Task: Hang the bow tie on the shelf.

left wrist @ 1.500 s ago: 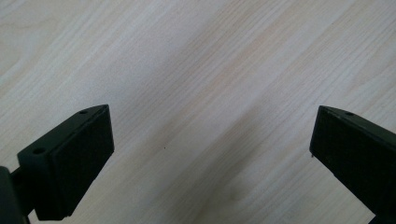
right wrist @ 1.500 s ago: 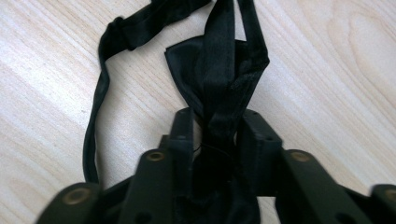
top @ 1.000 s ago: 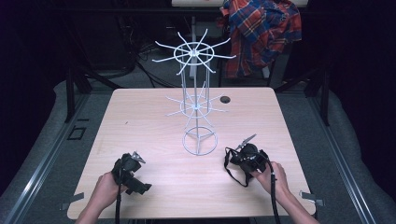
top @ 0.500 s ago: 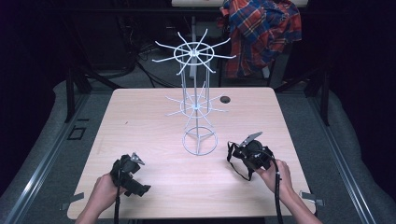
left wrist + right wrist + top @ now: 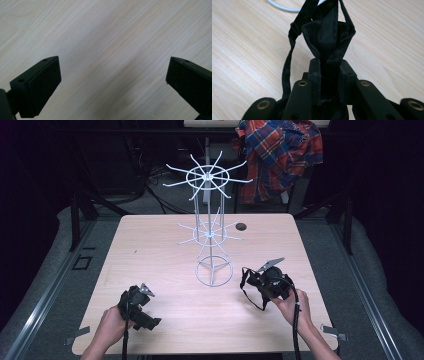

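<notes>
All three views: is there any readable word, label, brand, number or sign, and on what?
None can be read: nothing legible on the wooden table, the white wire rack, the plaid shirt, the black fabric strap clamped in the right gripper, or the open left gripper.

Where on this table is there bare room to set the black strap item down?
The table's left half, between its left edge and the white wire rack, is bare, as is the near strip between the left tongs and right tongs. The middle is crowded by the rack's ring base; a small dark spot sits behind.
</notes>
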{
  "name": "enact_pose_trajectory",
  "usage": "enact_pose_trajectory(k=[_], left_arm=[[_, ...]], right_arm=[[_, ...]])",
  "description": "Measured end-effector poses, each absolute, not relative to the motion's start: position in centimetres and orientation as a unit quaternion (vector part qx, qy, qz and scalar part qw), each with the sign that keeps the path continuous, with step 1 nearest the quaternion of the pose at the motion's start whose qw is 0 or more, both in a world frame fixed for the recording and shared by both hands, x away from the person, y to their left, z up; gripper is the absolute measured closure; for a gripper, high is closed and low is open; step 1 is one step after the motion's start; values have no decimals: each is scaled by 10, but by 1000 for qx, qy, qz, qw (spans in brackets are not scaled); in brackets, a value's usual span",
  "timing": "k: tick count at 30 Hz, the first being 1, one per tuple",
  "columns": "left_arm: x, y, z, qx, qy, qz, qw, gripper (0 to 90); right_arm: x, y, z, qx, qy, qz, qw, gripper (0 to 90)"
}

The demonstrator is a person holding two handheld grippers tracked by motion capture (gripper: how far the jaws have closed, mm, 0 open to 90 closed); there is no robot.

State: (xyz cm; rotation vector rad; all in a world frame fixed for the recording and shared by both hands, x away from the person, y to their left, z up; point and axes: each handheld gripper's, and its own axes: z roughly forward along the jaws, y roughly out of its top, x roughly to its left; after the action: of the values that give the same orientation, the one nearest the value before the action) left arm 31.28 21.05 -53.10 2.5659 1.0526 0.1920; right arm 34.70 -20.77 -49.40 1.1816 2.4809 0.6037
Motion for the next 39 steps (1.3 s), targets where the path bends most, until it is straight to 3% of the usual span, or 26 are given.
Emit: enact_pose_trajectory(k=[39], left_arm=[[313, 215, -536, 906, 382, 63, 169, 0]], right_arm=[[359, -201, -444, 387, 851, 293, 201, 755]])
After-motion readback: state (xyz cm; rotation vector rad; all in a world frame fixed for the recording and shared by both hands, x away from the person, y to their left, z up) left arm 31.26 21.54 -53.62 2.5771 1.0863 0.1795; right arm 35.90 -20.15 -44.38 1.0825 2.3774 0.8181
